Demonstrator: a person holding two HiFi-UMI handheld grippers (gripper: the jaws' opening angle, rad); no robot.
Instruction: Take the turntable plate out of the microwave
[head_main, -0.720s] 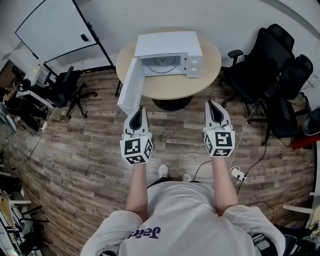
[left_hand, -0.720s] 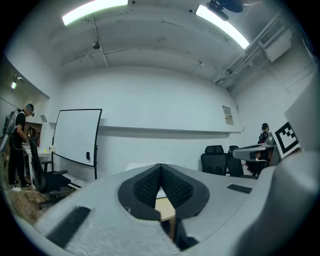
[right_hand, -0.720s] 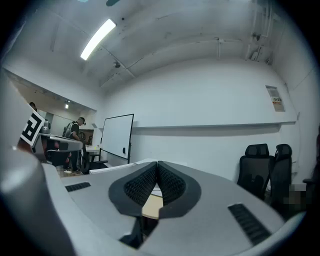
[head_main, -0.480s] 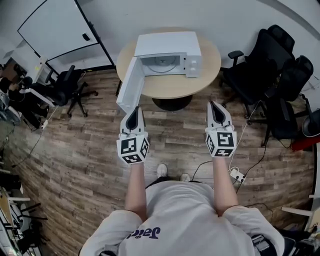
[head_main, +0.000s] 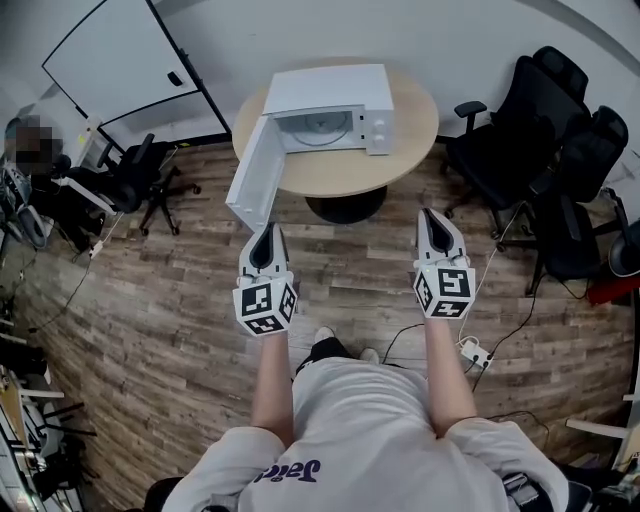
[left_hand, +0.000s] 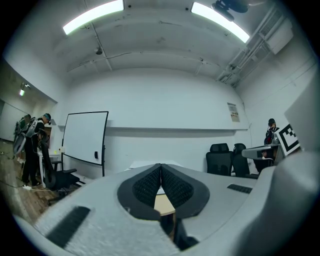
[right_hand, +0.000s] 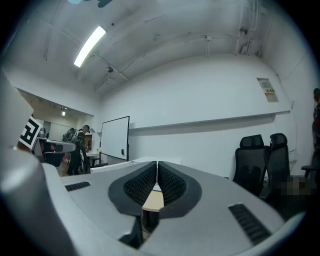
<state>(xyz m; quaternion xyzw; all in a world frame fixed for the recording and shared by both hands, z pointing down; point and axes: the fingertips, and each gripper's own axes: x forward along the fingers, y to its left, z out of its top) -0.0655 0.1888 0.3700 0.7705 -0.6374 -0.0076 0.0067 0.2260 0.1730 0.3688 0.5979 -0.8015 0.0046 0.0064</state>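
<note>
**Two grippers closed, plate (head_main: 322, 124) inside the microwave (head_main: 330, 90)**

Both were held level, side by side above the wood floor (head_main: 150, 320), tips toward the table (head_main: 405, 160).

- Left gripper (head_main: 268, 230): jaws pressed together, nothing between the pads.
- Right gripper (head_main: 428, 214): same, jaws together and empty.

The microwave stood on the round table with its door (head_main: 250, 180) swung wide on the left gripper's side. The plate lay flat on the cavity floor, round and pale. It was well apart from both grippers, ahead of them and between their two lines, somewhat nearer the left one's.

In the head view the door's free corner showed just beside the left gripper's tips. Whether they were close in depth could not be told.

In both gripper views a strip of table edge showed past the closed pads, but the plate could not be made out there.

Black chairs (head_main: 520, 140) stood to the right of the table, and a whiteboard (head_main: 110, 50) to its left.
</note>
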